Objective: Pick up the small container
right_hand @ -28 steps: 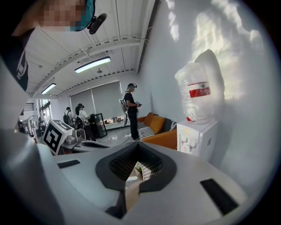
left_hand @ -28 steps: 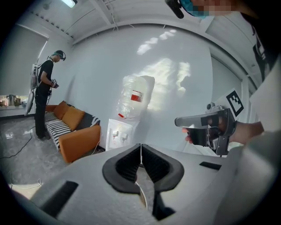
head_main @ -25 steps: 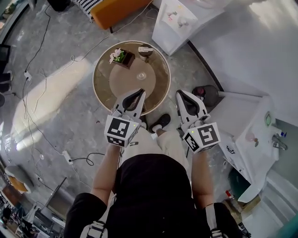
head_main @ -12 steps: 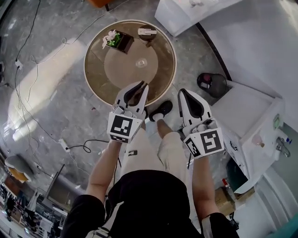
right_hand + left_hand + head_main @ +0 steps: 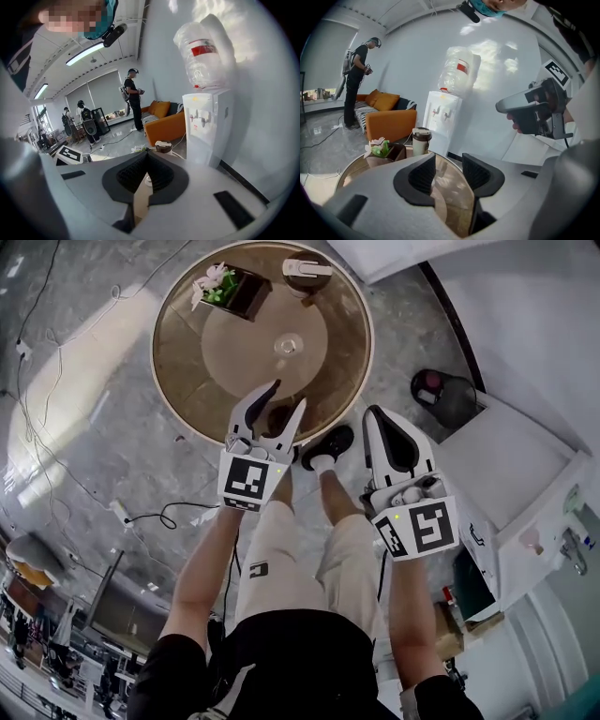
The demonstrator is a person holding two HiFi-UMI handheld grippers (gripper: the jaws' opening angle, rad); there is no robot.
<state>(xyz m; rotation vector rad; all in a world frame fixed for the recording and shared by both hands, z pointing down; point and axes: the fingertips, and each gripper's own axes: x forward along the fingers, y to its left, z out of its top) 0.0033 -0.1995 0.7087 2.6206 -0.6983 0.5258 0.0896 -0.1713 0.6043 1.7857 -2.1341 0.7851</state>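
Observation:
The small clear container (image 5: 287,345) stands near the middle of the round brown table (image 5: 178,362). It also shows as a pale speck (image 5: 148,180) past the right gripper's pads. My left gripper (image 5: 286,397) hovers over the table's near edge, short of the container. Its jaws are opening, with nothing between the pads (image 5: 423,174). My right gripper (image 5: 379,414) hangs off the table's near right side, shut and empty. In the left gripper view the right gripper (image 5: 533,108) shows at the right.
A lidded tumbler (image 5: 307,268) and a potted flower (image 5: 225,287) stand at the table's far side. A water dispenser (image 5: 446,116) and an orange sofa (image 5: 389,123) lie beyond. Cables (image 5: 150,517) run over the floor, a dark bin (image 5: 442,395) sits at right, and people stand in the room.
Both grippers have moved forward toward the table, and the left now reaches over its near edge. The left jaws have parted from shut. The right gripper stays shut.

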